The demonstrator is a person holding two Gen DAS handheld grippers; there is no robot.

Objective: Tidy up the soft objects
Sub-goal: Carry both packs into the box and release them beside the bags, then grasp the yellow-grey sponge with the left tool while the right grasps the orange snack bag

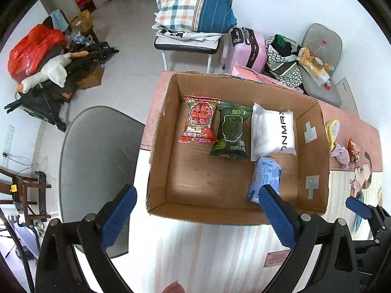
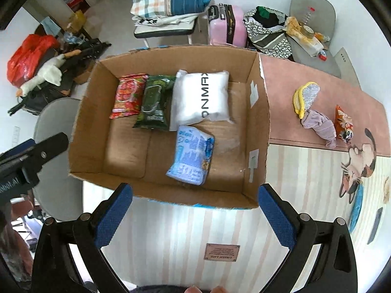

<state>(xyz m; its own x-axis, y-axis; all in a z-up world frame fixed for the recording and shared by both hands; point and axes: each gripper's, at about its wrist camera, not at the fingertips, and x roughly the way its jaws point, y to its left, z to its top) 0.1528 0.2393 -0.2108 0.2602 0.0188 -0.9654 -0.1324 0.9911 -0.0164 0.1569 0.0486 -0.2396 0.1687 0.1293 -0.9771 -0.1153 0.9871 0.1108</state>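
Note:
An open cardboard box stands on the table. Inside lie a red packet, a green packet, a white pack and a blue tissue pack. My left gripper hangs open above the box's near edge with nothing between its fingers. My right gripper is also open and empty over the near rim. On the table right of the box lie a yellow-silver item, a mauve cloth and an orange packet.
A grey chair stands left of the table. Behind the table are a pink suitcase, a chair with a checked pillow and another grey chair with clutter on it. A striped mat with a cat picture covers the near tabletop.

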